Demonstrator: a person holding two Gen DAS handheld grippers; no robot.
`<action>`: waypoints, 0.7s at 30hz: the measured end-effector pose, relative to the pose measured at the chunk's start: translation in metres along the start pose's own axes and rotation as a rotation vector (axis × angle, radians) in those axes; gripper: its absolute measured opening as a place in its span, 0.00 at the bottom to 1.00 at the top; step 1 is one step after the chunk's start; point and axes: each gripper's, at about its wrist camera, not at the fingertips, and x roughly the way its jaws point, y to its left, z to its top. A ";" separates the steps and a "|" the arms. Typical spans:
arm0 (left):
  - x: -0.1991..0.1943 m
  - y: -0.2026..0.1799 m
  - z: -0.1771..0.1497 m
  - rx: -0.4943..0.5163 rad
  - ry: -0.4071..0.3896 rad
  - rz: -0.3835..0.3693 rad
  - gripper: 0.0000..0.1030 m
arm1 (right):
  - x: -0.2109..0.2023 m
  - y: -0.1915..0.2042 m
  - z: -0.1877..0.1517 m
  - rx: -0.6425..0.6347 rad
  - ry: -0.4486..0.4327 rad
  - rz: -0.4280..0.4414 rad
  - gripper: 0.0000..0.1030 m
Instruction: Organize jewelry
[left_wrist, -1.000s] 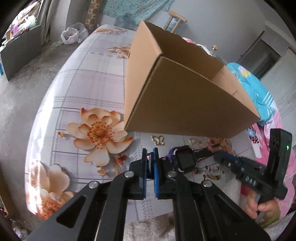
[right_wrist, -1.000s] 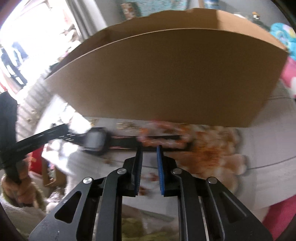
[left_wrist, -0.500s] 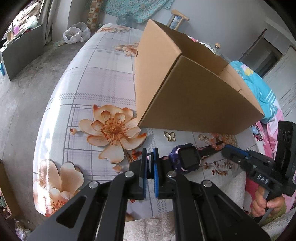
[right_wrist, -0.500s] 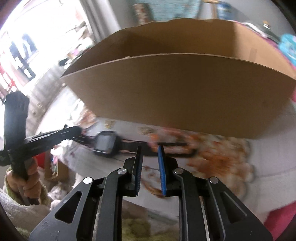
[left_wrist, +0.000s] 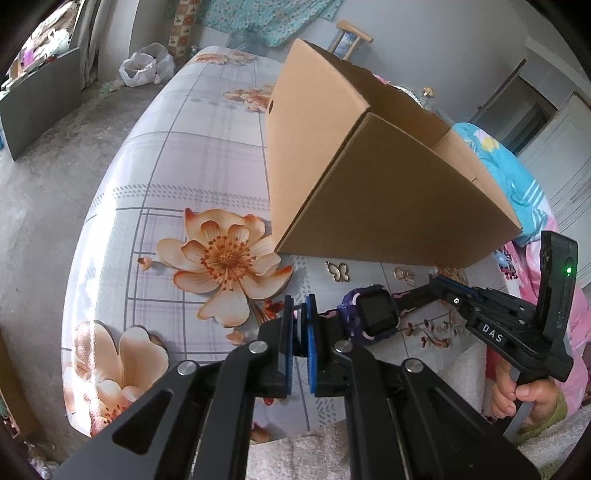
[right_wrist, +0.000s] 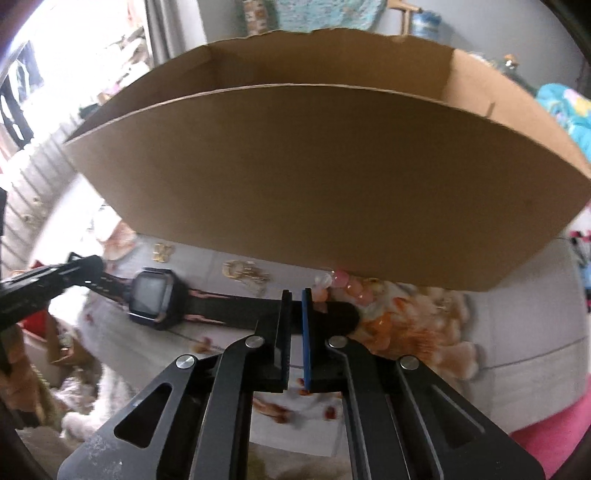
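A dark purple smartwatch (left_wrist: 375, 314) with a pink-patterned strap hangs stretched just above the flowered tablecloth, in front of an open cardboard box (left_wrist: 388, 192). My left gripper (left_wrist: 299, 306) is shut on one end of the strap. At the other end, my right gripper (left_wrist: 437, 286) is shut on the strap near its tip. In the right wrist view the strap runs between the blue pads of the right gripper (right_wrist: 295, 295), with the watch (right_wrist: 153, 302) to its left and the left gripper (right_wrist: 90, 264) beyond.
A gold butterfly brooch (left_wrist: 338, 271) and a second gold piece (left_wrist: 404, 275) lie by the box's near wall. A pink bead bracelet (right_wrist: 347, 286) lies at the box's foot. The table edge (left_wrist: 85, 236) curves round at the left. A hand (left_wrist: 524, 400) holds the right gripper's handle.
The right gripper has shifted along the strap, and its jaws have narrowed onto it. The left gripper has stayed shut on its end.
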 end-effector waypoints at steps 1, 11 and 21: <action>0.000 0.002 0.000 0.000 0.001 -0.004 0.05 | -0.002 -0.003 -0.001 0.003 -0.001 -0.016 0.03; -0.003 0.018 0.000 -0.023 0.009 0.018 0.05 | -0.017 -0.034 -0.008 0.068 -0.024 0.000 0.21; 0.002 0.021 -0.001 -0.050 0.021 0.016 0.05 | -0.002 -0.041 -0.001 0.099 0.043 0.168 0.46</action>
